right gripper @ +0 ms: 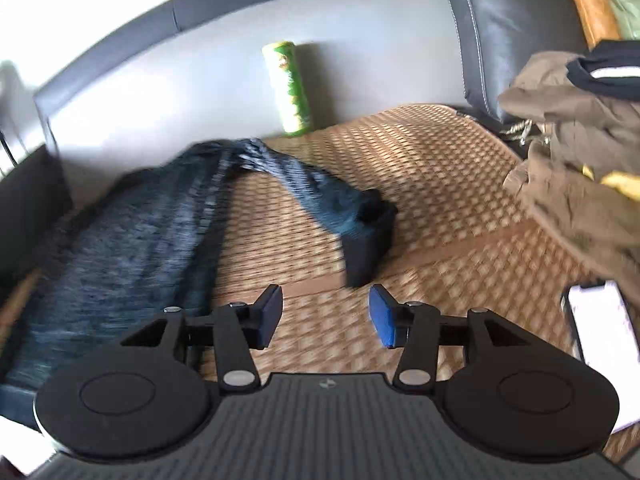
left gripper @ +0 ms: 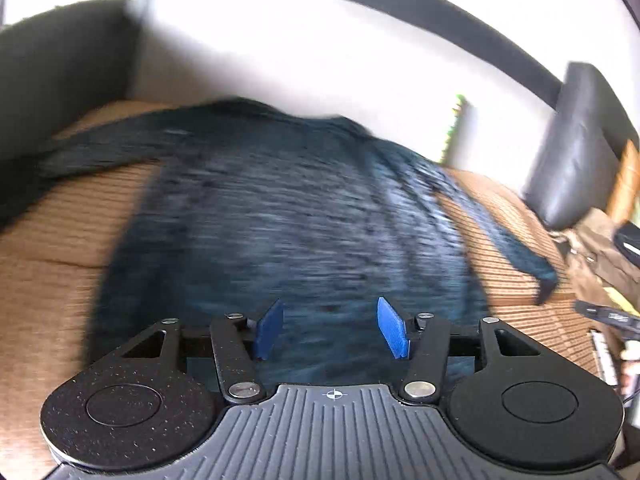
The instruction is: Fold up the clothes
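A dark blue-grey knitted sweater (left gripper: 280,208) lies spread flat on a woven tan mat (left gripper: 60,232), both sleeves stretched out sideways. My left gripper (left gripper: 331,328) hovers above the sweater's lower body, its blue pads apart with nothing between them. In the right wrist view the same sweater (right gripper: 120,248) lies to the left, and its right sleeve (right gripper: 320,196) runs across the mat (right gripper: 440,184) to a dark cuff. My right gripper (right gripper: 325,316) hangs over bare mat just short of that cuff, open and empty. Both views are motion-blurred.
A green patterned can (right gripper: 288,88) stands against the pale wall at the back. A crumpled brown garment (right gripper: 580,152) is heaped at the right, by a dark leather cushion (right gripper: 512,28). A phone with a white screen (right gripper: 600,332) lies on the mat at the right edge.
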The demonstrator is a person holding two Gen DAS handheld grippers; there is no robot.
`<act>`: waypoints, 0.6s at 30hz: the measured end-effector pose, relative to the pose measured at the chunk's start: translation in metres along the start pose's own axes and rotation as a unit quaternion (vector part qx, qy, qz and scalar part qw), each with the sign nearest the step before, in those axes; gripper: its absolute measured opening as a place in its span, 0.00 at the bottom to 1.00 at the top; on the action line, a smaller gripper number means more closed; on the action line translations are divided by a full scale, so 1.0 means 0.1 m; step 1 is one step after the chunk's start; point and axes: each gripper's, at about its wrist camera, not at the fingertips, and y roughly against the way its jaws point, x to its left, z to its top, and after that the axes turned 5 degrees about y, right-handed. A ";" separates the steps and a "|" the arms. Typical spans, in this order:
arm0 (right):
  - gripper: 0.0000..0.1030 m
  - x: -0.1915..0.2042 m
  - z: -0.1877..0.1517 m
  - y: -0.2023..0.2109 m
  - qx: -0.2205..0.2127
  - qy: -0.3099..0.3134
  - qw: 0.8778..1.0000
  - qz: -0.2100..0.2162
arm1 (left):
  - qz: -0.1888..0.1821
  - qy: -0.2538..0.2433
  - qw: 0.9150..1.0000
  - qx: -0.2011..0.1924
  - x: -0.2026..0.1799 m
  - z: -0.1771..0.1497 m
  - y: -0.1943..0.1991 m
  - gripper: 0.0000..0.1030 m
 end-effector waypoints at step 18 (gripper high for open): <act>0.05 -0.59 0.20 -0.72 0.003 -0.033 0.996 0.088 | -0.064 -0.151 0.986 0.040 -2.47 -0.09 -2.17 0.66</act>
